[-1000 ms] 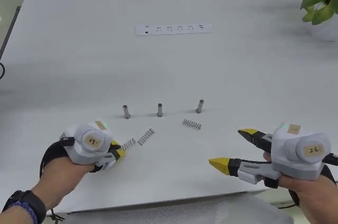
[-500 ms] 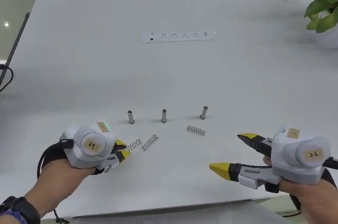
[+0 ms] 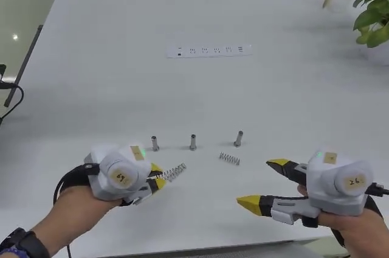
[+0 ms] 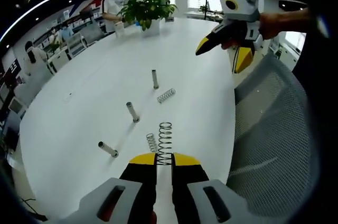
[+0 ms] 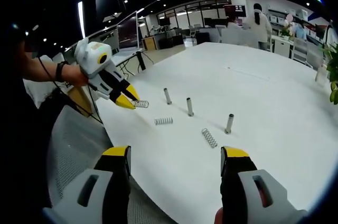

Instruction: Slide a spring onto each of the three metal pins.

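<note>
**Spring pinched in the left gripper**

The left gripper has its jaws nearly together and pinches one spring by its end. The spring sticks out in front of the yellow tips. A second spring lies on the white table just beside it. A third spring lies near the right pin. The middle pin and left pin stand up in the same row. The right gripper is off to the right, jaws wide apart, holding nothing.

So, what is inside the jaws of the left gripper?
A spring, with one end pinched between the yellow tips of the left gripper and the rest sticking out forward. The pinched end itself is hidden by the jaws.
</note>
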Motion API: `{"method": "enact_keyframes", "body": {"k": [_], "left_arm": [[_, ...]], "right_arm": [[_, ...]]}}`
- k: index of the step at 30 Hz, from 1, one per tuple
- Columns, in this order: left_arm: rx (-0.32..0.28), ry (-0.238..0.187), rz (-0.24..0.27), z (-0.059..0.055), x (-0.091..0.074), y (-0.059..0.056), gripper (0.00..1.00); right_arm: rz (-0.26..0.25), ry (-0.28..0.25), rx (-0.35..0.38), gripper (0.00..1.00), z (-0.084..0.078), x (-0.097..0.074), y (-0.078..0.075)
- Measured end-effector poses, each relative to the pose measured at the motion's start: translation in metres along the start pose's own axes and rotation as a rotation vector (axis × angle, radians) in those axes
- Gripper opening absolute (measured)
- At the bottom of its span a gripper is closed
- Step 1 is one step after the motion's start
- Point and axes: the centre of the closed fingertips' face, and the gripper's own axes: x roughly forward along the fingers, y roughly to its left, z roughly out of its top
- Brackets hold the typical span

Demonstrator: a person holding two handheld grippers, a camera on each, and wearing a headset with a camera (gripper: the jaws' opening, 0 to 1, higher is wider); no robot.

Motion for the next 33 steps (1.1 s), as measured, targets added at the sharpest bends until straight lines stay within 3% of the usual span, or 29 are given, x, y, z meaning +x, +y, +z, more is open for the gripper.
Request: {"method": "enact_keyframes", "body": {"k": [9,16,22,33], "left_arm": [[0.075,-0.030,-0.040,0.029,0.003,-0.016,0.02],[0.109,-0.041,-0.059,0.039,0.004,-0.022,0.02],[0.136,-0.050,-0.082,0.047,0.006,-0.030,0.02],[0.193,-0.070,-0.117,0.063,0.005,-0.044,0.02]], "right_arm": [[0.039,0.000,-0.018,0.66,0.005,0.006,0.006],[0.074,-0.012,-0.029,0.59,0.009,0.011,0.012],[0.127,-0.031,-0.051,0.48,0.018,0.017,0.022],[0.225,-0.040,-0.054,0.36,0.023,0.025,0.042]]}}
